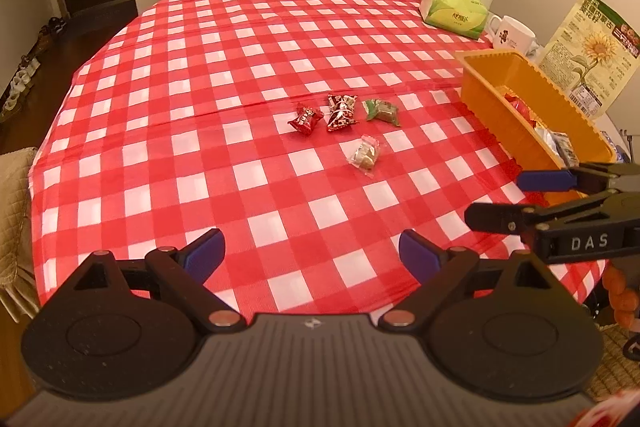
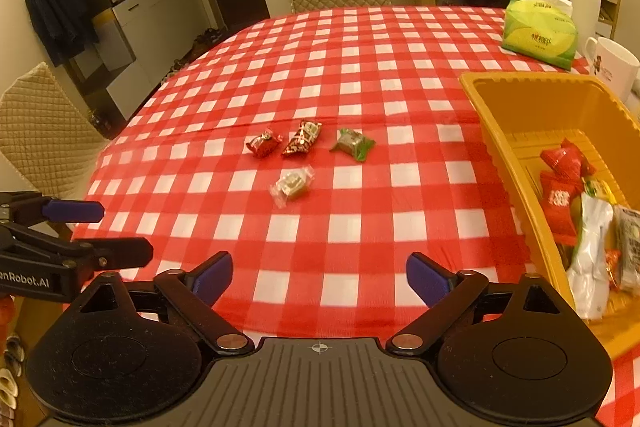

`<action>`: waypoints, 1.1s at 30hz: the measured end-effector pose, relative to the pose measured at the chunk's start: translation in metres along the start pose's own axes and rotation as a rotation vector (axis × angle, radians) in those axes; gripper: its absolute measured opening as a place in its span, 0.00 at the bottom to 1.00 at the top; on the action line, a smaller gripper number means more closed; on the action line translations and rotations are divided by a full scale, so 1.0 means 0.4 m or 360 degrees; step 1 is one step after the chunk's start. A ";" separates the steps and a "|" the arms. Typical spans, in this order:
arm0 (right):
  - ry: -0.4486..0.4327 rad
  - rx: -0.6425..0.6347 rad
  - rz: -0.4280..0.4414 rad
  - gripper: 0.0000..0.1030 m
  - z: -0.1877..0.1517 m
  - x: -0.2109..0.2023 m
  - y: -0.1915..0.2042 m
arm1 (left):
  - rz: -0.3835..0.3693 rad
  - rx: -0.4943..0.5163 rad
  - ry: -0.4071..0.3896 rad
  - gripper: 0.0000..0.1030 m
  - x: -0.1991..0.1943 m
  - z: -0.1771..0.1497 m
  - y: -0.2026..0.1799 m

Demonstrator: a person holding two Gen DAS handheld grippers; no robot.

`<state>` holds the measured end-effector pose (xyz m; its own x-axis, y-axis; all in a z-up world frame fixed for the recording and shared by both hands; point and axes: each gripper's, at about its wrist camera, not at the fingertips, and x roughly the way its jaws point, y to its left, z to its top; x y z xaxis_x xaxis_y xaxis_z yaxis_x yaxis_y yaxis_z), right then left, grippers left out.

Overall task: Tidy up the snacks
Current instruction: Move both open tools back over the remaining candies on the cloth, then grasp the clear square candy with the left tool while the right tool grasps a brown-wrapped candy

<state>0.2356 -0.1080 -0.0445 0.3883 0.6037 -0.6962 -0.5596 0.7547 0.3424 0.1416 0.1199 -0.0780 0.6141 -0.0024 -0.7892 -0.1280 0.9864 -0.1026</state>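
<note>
Four snacks lie loose mid-table: red candy (image 2: 264, 143), dark red pack (image 2: 302, 138), green pack (image 2: 353, 143) in a row, clear pack (image 2: 291, 183) nearer you. The dark red one's long axis runs away from you, tilted right; the clear one slants the same way. Your left gripper (image 1: 312, 253) and right gripper (image 2: 319, 279) hang over the near edge, both spread wide, nothing between them. Orange bin (image 2: 516, 131) at right holds more snacks. Checked cloth (image 2: 360, 67), chairs, tissue box (image 2: 540, 31), mug (image 2: 612, 67), oven behind.
</note>
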 end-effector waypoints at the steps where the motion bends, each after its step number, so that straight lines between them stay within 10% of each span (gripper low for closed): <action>1: -0.0001 0.0002 -0.0008 0.87 0.004 0.006 -0.001 | -0.0007 0.0014 -0.0001 0.88 0.008 0.003 0.000; 17: -0.0030 0.0150 -0.0095 0.60 0.053 0.083 -0.064 | -0.0162 0.0298 0.0009 0.69 0.163 0.088 -0.062; 33: -0.0056 0.0233 -0.0135 0.55 0.080 0.095 -0.113 | -0.0239 0.0448 0.0034 0.55 0.280 0.166 -0.116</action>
<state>0.2991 -0.1110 -0.0665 0.4561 0.5431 -0.7050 -0.4123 0.8310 0.3734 0.2682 0.0846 -0.1213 0.5927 -0.1517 -0.7910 0.1852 0.9815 -0.0495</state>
